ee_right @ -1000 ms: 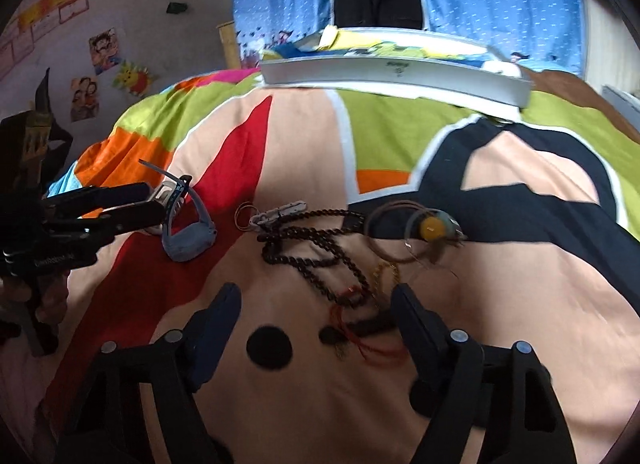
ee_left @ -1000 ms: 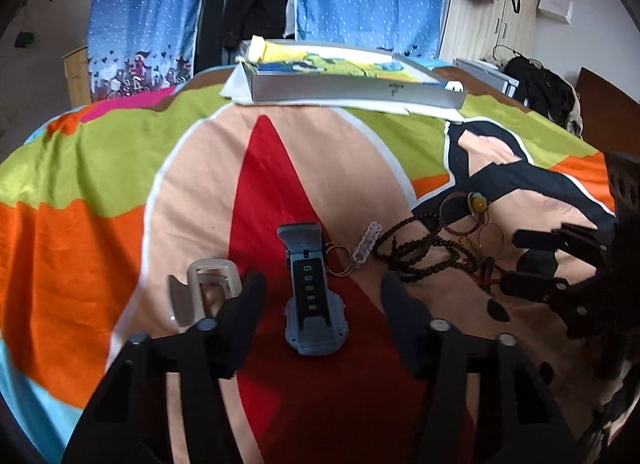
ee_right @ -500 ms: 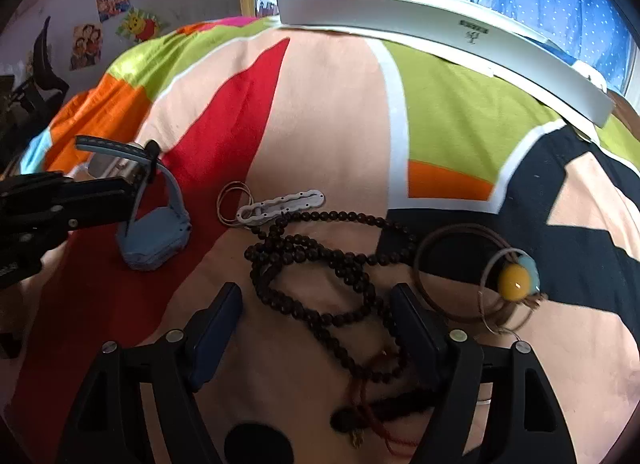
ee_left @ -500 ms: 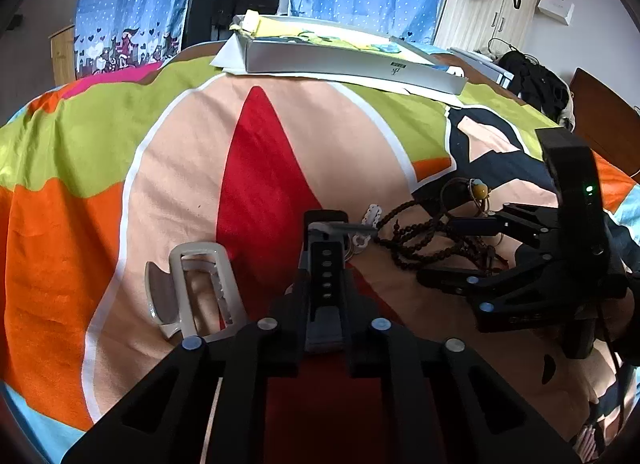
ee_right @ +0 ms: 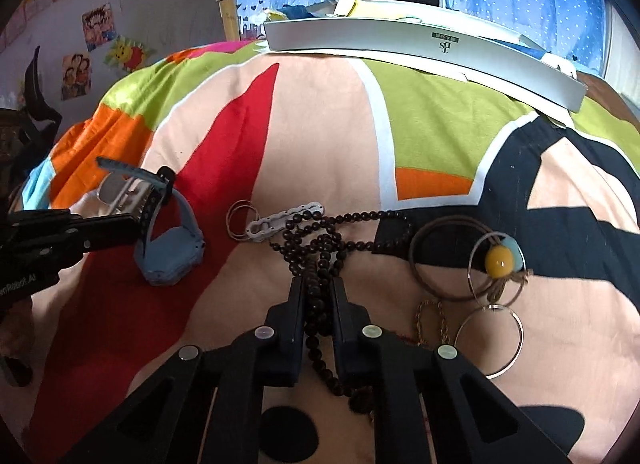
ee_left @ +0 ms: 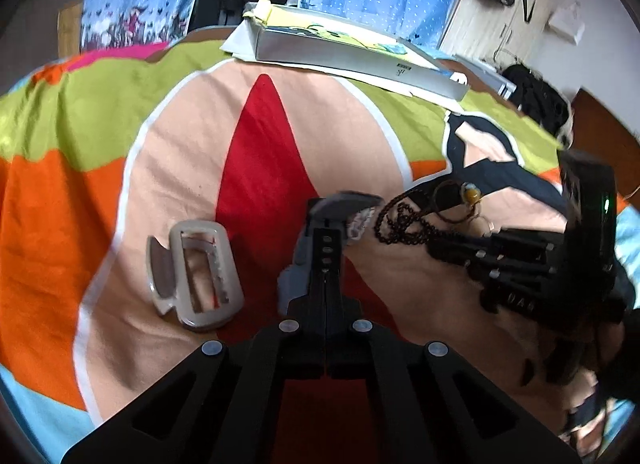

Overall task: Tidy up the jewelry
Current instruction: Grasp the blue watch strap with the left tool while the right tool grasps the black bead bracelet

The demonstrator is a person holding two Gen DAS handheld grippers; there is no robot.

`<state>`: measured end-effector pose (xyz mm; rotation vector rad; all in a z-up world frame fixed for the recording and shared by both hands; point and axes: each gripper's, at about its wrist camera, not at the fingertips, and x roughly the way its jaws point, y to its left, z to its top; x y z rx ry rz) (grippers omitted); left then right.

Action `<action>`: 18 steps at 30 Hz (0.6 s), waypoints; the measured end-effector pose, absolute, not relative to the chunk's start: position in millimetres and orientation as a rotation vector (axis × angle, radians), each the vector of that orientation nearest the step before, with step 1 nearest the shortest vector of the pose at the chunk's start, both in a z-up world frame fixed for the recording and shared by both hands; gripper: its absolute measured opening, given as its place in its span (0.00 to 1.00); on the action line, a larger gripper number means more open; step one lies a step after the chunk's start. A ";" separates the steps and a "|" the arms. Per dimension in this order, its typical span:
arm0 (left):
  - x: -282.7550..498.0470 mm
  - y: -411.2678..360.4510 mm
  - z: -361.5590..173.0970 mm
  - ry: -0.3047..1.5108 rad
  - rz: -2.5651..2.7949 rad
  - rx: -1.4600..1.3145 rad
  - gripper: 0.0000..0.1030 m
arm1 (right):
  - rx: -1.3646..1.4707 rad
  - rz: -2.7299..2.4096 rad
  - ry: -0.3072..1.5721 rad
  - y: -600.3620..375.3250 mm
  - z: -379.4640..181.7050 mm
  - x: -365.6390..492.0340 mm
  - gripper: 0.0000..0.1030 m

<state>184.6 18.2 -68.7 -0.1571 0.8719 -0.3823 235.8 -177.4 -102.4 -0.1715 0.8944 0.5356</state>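
Note:
A blue-grey watch (ee_right: 172,256) stands on the bedspread, and my left gripper (ee_left: 326,276) is shut on its strap (ee_left: 326,248). In the right wrist view the left gripper (ee_right: 136,227) comes in from the left edge and pinches that strap. My right gripper (ee_right: 319,284) is shut on a dark bead necklace (ee_right: 320,240) piled in the middle. In the left wrist view those beads (ee_left: 404,223) lie right of the watch, with the right gripper (ee_left: 460,252) reaching in from the right.
A beige hair claw (ee_left: 196,276) lies left of the watch. A white link clip (ee_right: 284,219) and thin rings (ee_right: 238,219) sit beyond the beads. Brown bangles (ee_right: 448,260), a yellow bead (ee_right: 499,260), a silver hoop (ee_right: 490,344) and a gold chain (ee_right: 430,320) lie to the right. A grey box (ee_right: 420,47) is at the far edge.
My left gripper went from open around the watch to shut on its strap. My right gripper moved forward over the beads and shut on them.

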 end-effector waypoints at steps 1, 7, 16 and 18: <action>184.6 17.6 -67.6 0.875 -0.380 -0.157 0.00 | -0.161 0.540 0.894 -177.6 -101.8 233.0 0.11; 182.9 6.6 -72.0 0.863 -0.360 -0.093 0.41 | -0.128 0.548 0.891 -174.6 -102.0 228.5 0.11; 193.9 12.7 -87.2 0.909 -0.331 -0.103 0.18 | -0.093 0.551 0.885 -176.2 -100.7 224.1 0.11; 192.6 14.4 -85.9 0.897 -0.329 -0.109 0.18 | -0.087 0.556 0.881 -177.1 -98.7 220.2 0.11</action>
